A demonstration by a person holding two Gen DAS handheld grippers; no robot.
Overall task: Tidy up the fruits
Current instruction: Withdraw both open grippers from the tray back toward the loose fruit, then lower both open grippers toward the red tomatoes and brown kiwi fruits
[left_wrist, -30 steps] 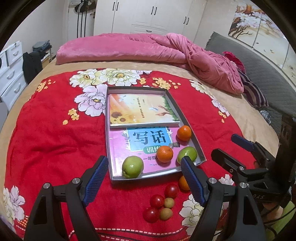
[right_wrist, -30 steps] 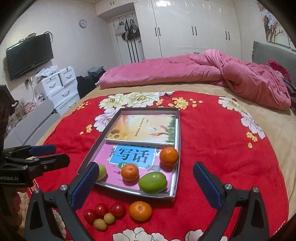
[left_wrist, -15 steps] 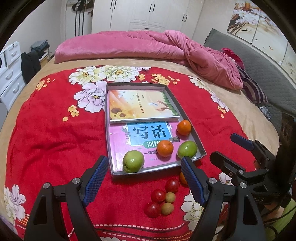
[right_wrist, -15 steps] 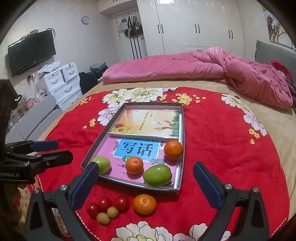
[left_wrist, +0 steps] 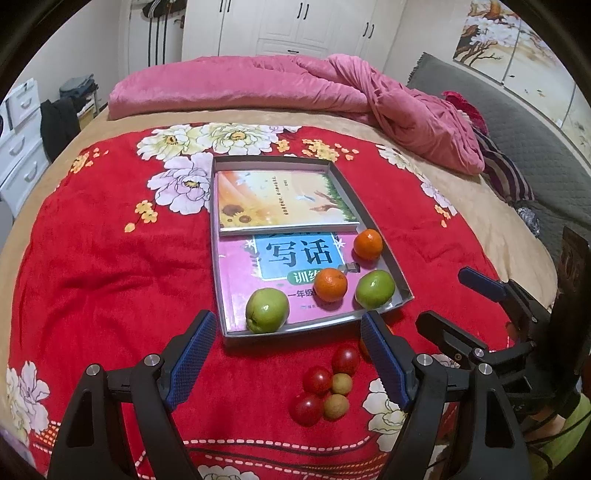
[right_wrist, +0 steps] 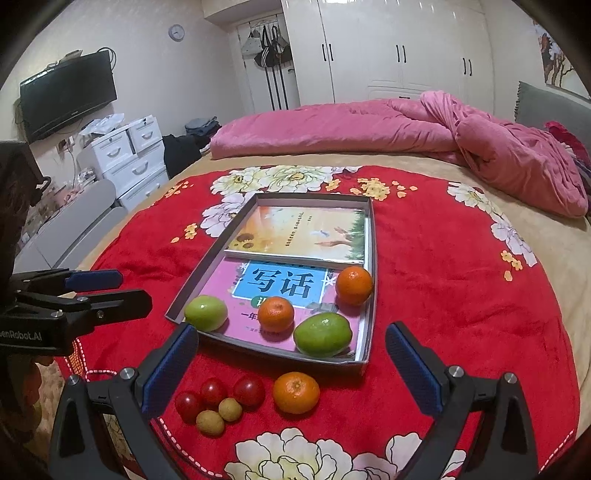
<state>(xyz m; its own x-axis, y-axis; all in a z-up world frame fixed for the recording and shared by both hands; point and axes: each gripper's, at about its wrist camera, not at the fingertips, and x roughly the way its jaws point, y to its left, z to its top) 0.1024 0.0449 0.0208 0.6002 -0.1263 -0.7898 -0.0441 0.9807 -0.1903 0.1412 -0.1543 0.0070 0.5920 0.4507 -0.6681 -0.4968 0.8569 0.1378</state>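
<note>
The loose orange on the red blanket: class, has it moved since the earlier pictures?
No. The loose orange still lies just in front of the tray's near rim, right of the cherry tomatoes; only the camera view shifted.

Red floral blanket [right_wrist: 443, 295] spread over the bed; a rumpled pink quilt [right_wrist: 369, 125] lies along its far edge. Behind it, white wardrobe doors [right_wrist: 399, 51]. At left, a wall-mounted television [right_wrist: 66, 96], a round wall clock [right_wrist: 176, 32] and white drawer units [right_wrist: 129, 155].
</note>
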